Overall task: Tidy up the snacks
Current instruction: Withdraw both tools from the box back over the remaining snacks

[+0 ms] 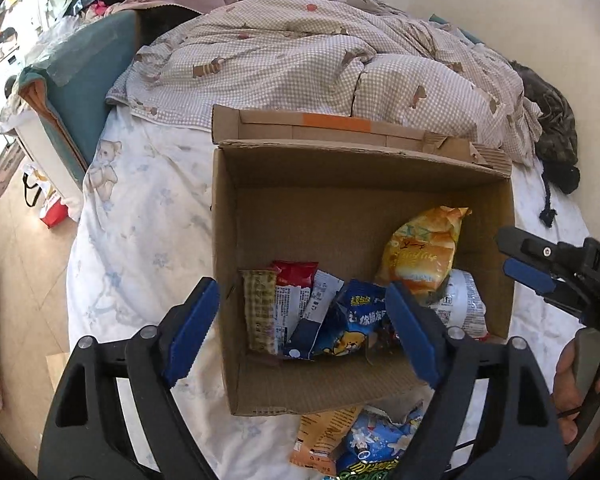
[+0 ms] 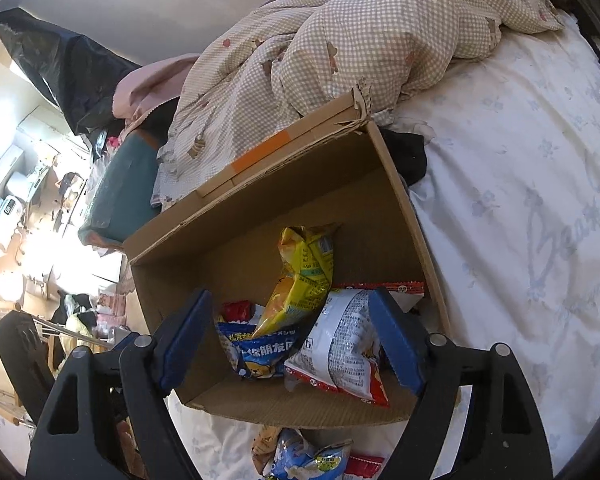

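Cardboard box (image 1: 340,184), open-topped, on the bed (image 1: 140,240), straight ahead of both pairs of fingers.

Left gripper (image 1: 300,328): fingers (image 1: 192,328) spread wide, empty, poised over the near edge of the box. One finger outside the box's left wall, the other over the packets inside.

Right gripper (image 2: 292,336): fingers (image 2: 396,340) spread wide, empty, straddling the near end of the box. Also seen at the right edge of the left wrist view (image 1: 532,268), beyond the box's right wall.

Inside the box, between and just past the fingers:
- yellow chip bag (image 1: 424,256), leaning against the right wall, beyond the right-hand finger;
- blue packet with a cartoon dog (image 1: 352,324), between the left gripper's fingers;
- white and red packet (image 2: 340,348), just inside the right gripper's right-hand finger;
- red-topped packet (image 1: 296,280) and a checked biscuit packet (image 1: 260,312), toward the left-hand finger.

Outside the box, on the bed below the fingers: loose blue snack bag (image 1: 380,440) and an orange packet (image 1: 324,432), touching each other, just beside the box's near wall.

Beyond the box: checked quilt (image 1: 300,52), rumpled, against the far flap.
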